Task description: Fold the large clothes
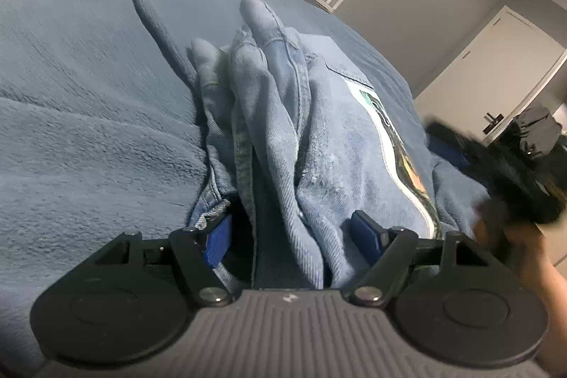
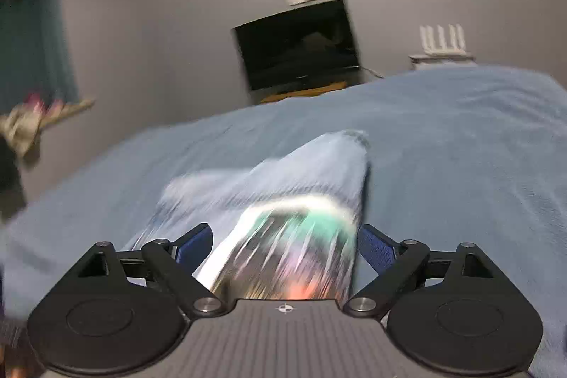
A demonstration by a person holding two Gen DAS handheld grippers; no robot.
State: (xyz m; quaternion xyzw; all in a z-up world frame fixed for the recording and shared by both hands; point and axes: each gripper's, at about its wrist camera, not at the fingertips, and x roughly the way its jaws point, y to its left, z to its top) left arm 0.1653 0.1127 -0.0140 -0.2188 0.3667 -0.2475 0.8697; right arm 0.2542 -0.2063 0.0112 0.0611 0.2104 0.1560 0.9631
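Observation:
A pale blue denim garment [image 1: 269, 116] lies bunched in long folds on a blue blanket [image 1: 88, 101]. It bears a colourful printed patch [image 1: 397, 144] with a white border. My left gripper [image 1: 290, 232] is open, its blue pads [image 1: 218, 241] on either side of the bunched denim. In the right wrist view the same garment [image 2: 283, 186] is blurred, with the patch [image 2: 283, 254] between the spread blue pads [image 2: 375, 248]. My right gripper [image 2: 285, 245] is open around that part. It also shows blurred in the left wrist view [image 1: 496, 172], held by a hand.
The blue blanket [image 2: 460, 147] covers a bed. Behind it stand a dark TV screen [image 2: 301, 48] and a white router [image 2: 443, 41] against a grey wall. A white door [image 1: 496, 73] and a dark bag [image 1: 535, 130] are at the right.

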